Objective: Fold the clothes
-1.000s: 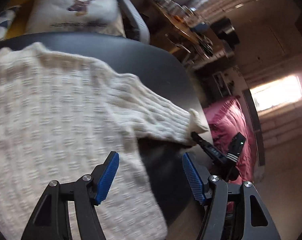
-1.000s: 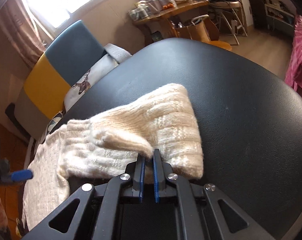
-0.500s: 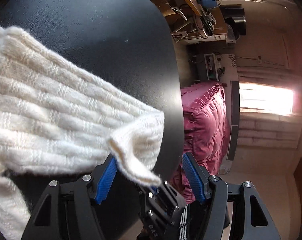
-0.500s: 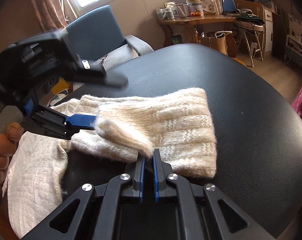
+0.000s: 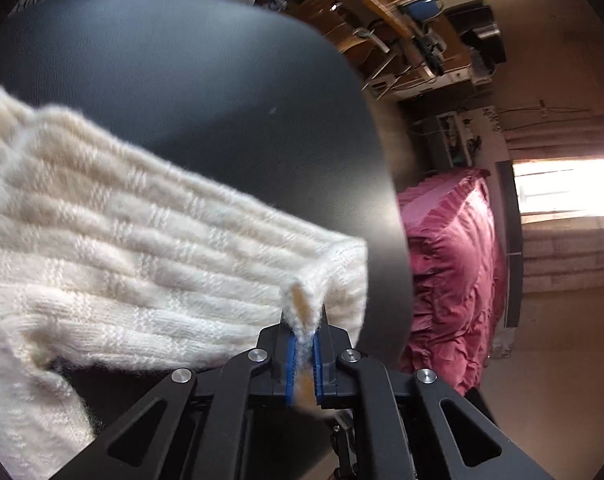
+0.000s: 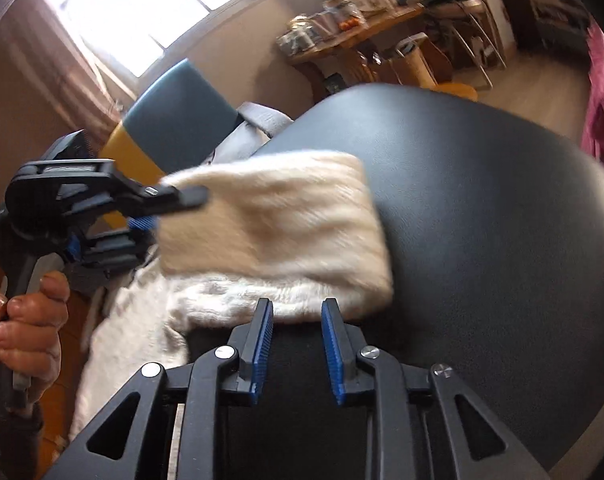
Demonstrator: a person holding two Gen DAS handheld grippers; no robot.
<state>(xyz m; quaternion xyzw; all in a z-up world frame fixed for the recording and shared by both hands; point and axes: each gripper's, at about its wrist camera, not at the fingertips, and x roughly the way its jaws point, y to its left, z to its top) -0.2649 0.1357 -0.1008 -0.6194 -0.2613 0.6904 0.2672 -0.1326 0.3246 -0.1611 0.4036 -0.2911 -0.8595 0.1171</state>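
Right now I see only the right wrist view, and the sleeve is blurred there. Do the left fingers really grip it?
Observer: Yes. In the left wrist view the left gripper is shut on a pinched-up corner of the sleeve cuff.
Operator: Where is this cuff on the table?
Observer: It is close to the edge of the black table, on the side where the pink bed stands.

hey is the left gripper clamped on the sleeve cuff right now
Yes. The left gripper is shut on the cuff; knit bunches between its blue pads.
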